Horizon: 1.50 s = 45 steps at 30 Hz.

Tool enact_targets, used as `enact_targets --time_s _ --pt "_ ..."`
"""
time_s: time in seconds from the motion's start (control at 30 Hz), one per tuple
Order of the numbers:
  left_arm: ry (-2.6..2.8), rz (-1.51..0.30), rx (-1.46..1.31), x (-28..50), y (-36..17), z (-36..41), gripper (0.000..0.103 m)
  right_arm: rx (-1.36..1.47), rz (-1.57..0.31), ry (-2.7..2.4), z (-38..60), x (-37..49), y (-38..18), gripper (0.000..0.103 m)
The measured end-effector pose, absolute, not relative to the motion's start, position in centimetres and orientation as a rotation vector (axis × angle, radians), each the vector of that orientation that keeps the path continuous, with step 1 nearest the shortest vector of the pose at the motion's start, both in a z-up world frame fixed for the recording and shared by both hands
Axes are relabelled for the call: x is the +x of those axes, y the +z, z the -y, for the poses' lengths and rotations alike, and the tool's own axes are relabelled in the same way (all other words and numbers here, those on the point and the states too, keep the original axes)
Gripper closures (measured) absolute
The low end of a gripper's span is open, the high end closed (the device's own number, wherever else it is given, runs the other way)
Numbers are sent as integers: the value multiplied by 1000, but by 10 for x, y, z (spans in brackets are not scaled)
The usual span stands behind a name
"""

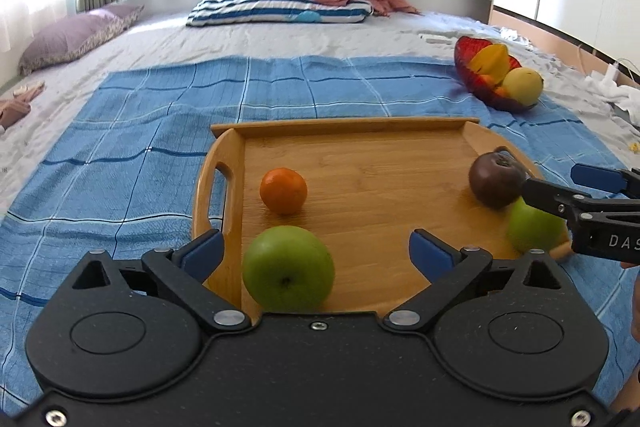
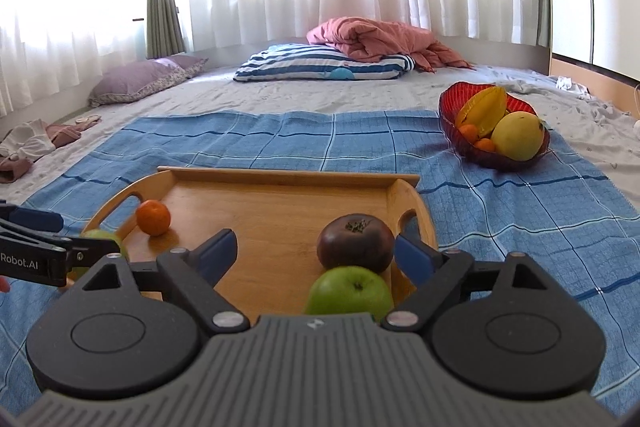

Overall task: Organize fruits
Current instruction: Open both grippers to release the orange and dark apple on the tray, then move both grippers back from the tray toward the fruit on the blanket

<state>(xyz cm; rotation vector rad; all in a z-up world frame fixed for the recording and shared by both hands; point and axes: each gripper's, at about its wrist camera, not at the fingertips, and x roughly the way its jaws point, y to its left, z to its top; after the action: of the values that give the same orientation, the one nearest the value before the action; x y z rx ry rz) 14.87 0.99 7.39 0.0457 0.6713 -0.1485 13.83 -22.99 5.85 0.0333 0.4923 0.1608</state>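
A wooden tray (image 1: 360,163) lies on a blue checked cloth. On it are an orange (image 1: 283,191), a dark brown fruit (image 1: 496,179) and two green apples. My left gripper (image 1: 316,251) is open, with one green apple (image 1: 288,269) between its fingers, not gripped. My right gripper (image 2: 316,253) is open around the other green apple (image 2: 350,291), with the dark fruit (image 2: 355,243) just beyond. A red bowl (image 2: 452,123) at the far right holds a starfruit, a yellow fruit and small oranges.
The tray (image 2: 280,205) sits on the blue cloth (image 1: 120,167) spread over a grey bed. A striped pillow (image 1: 280,7) with a pink blanket and a purple pillow (image 1: 76,35) lie far back. Clothes lie at the left edge (image 2: 28,147).
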Motion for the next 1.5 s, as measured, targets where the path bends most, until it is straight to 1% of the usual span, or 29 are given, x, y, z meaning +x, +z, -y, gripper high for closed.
enact_targets --time_s 0.3,0.8,1.5 --pt "-175 -663 45 122 66 -4 3 -25 -476 173 224 111 49 7" --pt "-189 -655 79 94 52 -1 3 -52 -491 173 217 93 35 5" --pt "-237 -648 44 46 45 -4 2 -21 -464 154 222 50 19 4"
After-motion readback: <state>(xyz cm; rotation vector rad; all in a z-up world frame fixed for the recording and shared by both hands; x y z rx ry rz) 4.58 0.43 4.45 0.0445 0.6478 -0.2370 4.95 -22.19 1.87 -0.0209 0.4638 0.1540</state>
